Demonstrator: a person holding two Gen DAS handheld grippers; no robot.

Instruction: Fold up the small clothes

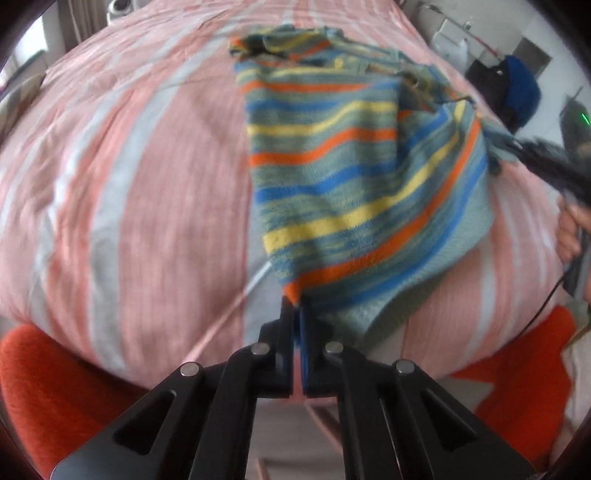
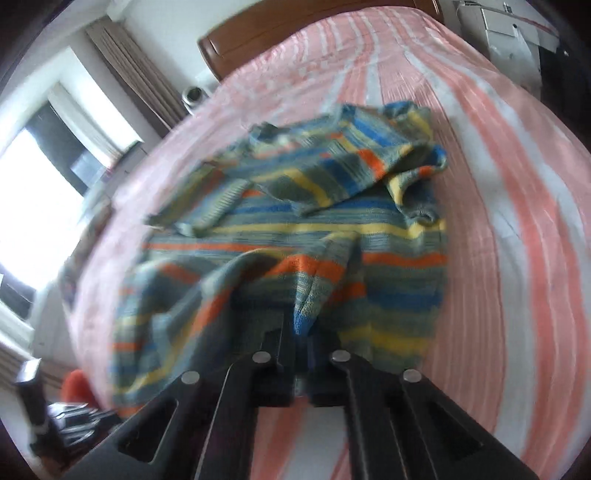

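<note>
Black fingers of the left tool (image 1: 295, 306) sit pinched together on the near corner of the striped sweater (image 1: 354, 177), at an orange band. That sweater lies spread on the pink-and-white striped bed (image 1: 129, 184). Only the left view catches the right tool (image 1: 554, 166) at the far right edge (blurred, with a hand (image 1: 569, 229) beneath it) and orange fabric at the bottom corners. From the right wrist, the right tool (image 2: 303, 328) is clamped on a raised fold of the sweater's hem, and a sleeve (image 2: 332, 177) lies across the chest; a wooden headboard (image 2: 280, 33) and window (image 2: 44, 177) show here alone.
</note>
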